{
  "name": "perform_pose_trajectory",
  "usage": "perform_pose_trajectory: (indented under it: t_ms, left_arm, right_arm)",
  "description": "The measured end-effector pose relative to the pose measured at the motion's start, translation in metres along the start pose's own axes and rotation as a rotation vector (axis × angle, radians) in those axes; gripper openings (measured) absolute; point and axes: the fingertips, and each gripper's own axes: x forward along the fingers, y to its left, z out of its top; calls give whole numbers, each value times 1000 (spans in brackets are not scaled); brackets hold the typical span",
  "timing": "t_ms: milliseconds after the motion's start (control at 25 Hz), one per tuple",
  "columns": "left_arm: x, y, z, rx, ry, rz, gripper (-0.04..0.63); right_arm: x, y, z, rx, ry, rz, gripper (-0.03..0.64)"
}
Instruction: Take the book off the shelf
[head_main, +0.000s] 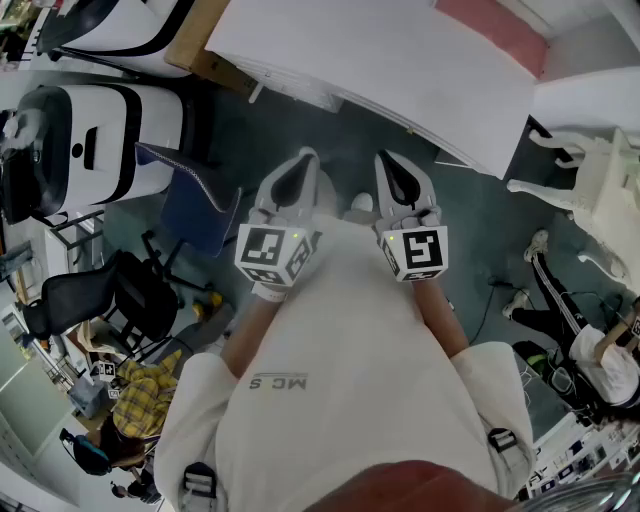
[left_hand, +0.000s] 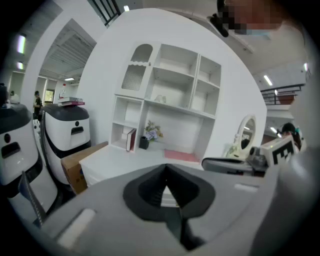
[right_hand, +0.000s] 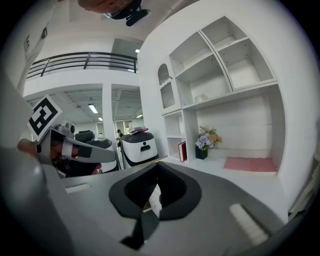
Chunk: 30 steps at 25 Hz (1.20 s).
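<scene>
2 grippers level, jaws pressed together on nothing: book (left_hand: 131, 139) stands upright in shelf (left_hand: 196, 75) bottom cubby, well ahead and left of left gripper (left_hand: 165, 170); right gripper (right_hand: 157, 167) seems no nearer.

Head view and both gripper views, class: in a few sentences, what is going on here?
A person holds the left gripper and the right gripper out in front of the chest, facing a white desk with a shelf unit. Both pairs of jaws are together with nothing between them. The red book stands in a lower-left compartment, next to a pot of flowers, and is not yet touched.
</scene>
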Motion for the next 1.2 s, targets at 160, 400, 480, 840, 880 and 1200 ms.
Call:
perform_pose_trajectory:
  t_ms: [160, 400, 480, 840, 880, 1200]
  left_arm:
    - [-17, -25, 2, -12, 1, -10, 2]
    - [-28, -37, 5, -14, -23, -3, 2]
    - [-32, -40, 3, -22, -21, -3, 2]
    - [-15, -34, 6, -22, -20, -5, 2]
    - [-12, -30, 6, -25, -15, -5, 2]
    - [47, 43, 24, -42, 4, -22, 2]
  right_arm:
    - [-30, 5, 0, 40, 29, -15, -2]
    - [-41, 12, 11, 34, 17, 6, -2]
    - [-45, 10, 13, 56, 10, 2, -2]
    - [-36, -11, 13, 117, -9, -24, -3]
    - [-30, -12, 13, 118, -4, -23, -3]
    - [57, -28, 20, 102, 13, -39, 2]
